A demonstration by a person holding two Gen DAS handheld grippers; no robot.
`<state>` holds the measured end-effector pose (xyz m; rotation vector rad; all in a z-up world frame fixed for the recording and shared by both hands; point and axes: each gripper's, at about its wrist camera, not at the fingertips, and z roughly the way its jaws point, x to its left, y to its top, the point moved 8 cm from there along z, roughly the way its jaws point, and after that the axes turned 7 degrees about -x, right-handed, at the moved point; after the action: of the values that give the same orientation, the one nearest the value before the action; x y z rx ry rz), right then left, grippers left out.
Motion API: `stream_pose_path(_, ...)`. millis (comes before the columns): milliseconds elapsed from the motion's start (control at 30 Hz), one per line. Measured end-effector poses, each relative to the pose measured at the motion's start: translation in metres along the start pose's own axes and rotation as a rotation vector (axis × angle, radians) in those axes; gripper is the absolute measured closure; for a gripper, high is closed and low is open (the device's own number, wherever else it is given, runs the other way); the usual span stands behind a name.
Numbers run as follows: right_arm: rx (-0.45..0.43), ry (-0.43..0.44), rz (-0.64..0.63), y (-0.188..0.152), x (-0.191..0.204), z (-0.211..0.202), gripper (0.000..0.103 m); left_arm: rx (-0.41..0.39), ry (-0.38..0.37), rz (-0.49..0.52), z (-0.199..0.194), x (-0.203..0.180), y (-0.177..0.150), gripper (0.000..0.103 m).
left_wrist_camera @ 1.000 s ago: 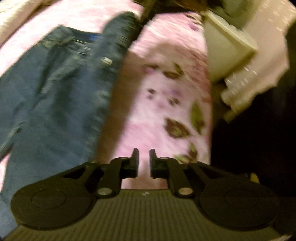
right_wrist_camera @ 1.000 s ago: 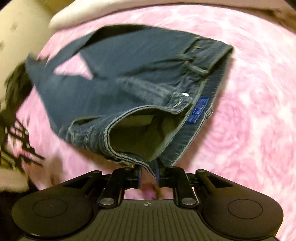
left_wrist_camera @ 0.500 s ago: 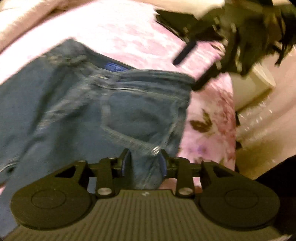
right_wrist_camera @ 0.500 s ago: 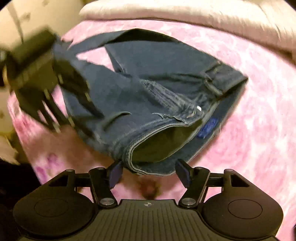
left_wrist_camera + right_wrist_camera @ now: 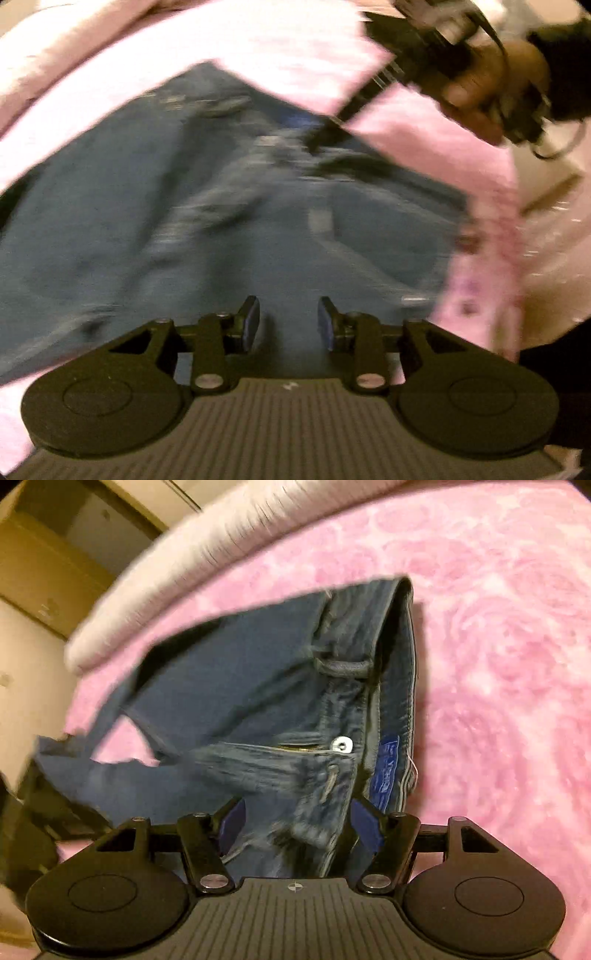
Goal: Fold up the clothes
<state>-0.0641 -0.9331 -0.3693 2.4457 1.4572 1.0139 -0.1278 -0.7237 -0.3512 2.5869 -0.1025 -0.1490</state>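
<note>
A pair of blue jeans point(image 5: 258, 709) is being shown spread on a bed covered by a pink blanket point(image 5: 498, 664), with the waistband and its metal button point(image 5: 341, 744) turned toward the right wrist camera and a blue label point(image 5: 388, 771) showing inside the band. A pale cream cover point(image 5: 221, 554) is being seen along the far edge of the blanket.

The right gripper point(image 5: 297, 829) is being held over the waistband with its jaws spread wide; they have just been opening. Denim is lying between the blue pads point(image 5: 232, 825), but it is not being pinched.

In the left wrist view, which is blurred, the left gripper point(image 5: 288, 325) is being held low over the middle of the jeans point(image 5: 184, 229). Its jaws are parted, having just been opening, and its pads point(image 5: 253, 323) are not being pressed on the cloth lying beneath them. The right gripper point(image 5: 325, 136) is being seen at the far edge of the jeans, carried by the person's hand point(image 5: 476, 85).
</note>
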Motion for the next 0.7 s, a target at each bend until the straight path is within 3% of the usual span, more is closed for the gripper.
stream_pose_path(33,0.009,-0.008,0.004,0.000,-0.002,0.009,0.049,0.000,0.021,0.010,0.002,0.011,0.004,0.073)
stream_pose_path(67,0.012,-0.012,0.009,0.001,-0.003,0.012,0.081,-0.001,0.038,0.020,0.004,0.021,0.008,0.073)
stream_pose_path(200,-0.029,-0.011,-0.025,0.016,0.002,0.004,0.084,-0.035,0.074,0.044,0.012,0.045,0.027,0.071)
stream_pose_path(300,-0.047,-0.011,-0.083,0.023,0.007,0.001,0.083,-0.013,0.079,0.048,0.033,0.049,0.034,0.068)
stream_pose_path(433,0.033,-0.058,-0.030,0.011,-0.012,0.022,0.076,0.027,0.069,0.095,0.057,0.042,0.029,0.064)
stream_pose_path(533,-0.055,-0.060,-0.028,0.013,-0.012,-0.001,0.058,0.011,0.053,0.145,0.060,0.038,0.025,0.063)
stream_pose_path(600,-0.105,-0.083,-0.014,0.011,-0.017,-0.016,0.037,0.002,0.043,0.175,0.062,0.038,0.023,0.062)
stream_pose_path(700,-0.092,-0.104,0.047,-0.003,-0.028,-0.018,0.029,-0.003,0.031,0.201,0.068,0.038,0.023,0.059)
